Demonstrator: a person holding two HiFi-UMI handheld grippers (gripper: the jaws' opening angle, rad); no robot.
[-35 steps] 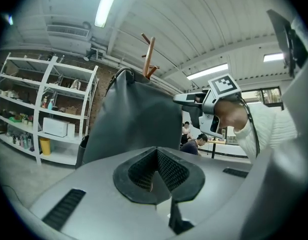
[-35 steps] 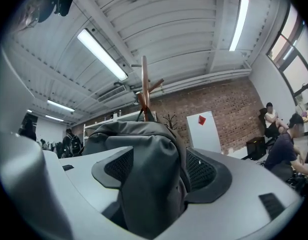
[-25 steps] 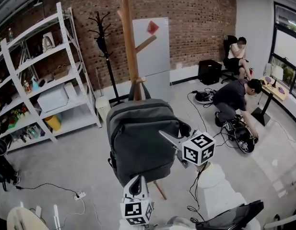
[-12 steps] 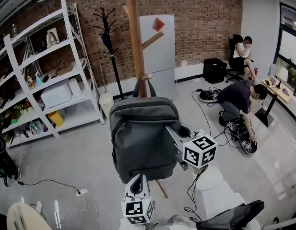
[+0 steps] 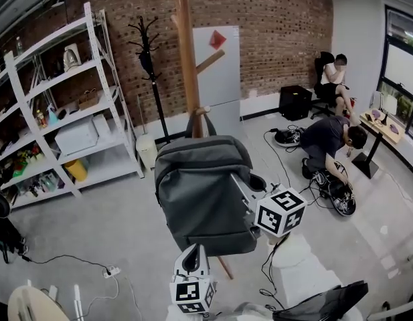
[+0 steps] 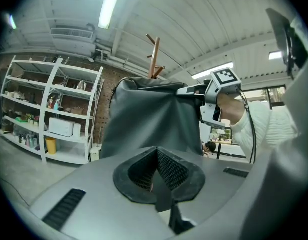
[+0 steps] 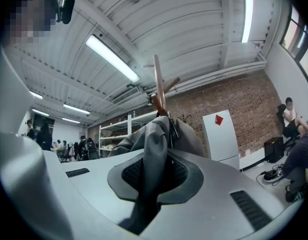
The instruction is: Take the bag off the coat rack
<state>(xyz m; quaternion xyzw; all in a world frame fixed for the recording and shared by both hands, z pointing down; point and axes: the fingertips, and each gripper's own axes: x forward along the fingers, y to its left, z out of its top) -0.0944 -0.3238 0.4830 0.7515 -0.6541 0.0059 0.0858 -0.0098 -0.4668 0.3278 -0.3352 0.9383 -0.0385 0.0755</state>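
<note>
- The wooden coat rack (image 5: 186, 65) stands on the floor in front of the brick wall. It is a tall, slim pole on a base hidden behind the bag, so it could likely rock if the bag is dragged sideways instead of lifted.
- The grey bag (image 5: 196, 192) is a backpack. It hangs against the pole from its top loop (image 5: 195, 120), which sits over a short peg (image 5: 205, 110), and its bottom is clear of the floor. It looks full-bodied but soft: the cloth should sag and swing, and it is probably fairly heavy for a single pinch. The loop has to rise over the peg tip before the bag comes free.
- The right gripper (image 5: 238, 187) is at the bag's right side. Its jaws are closing, with a fold of grey woven strap (image 7: 153, 154) between the pads. The strap is rough and unlikely to slip, but a hold this low will let the bag tip.
- The left gripper (image 5: 191, 258) points up beneath the bag without touching it. Its jaws are pressed together and empty. Its best use is probably to support the underside or take the top loop.
</note>
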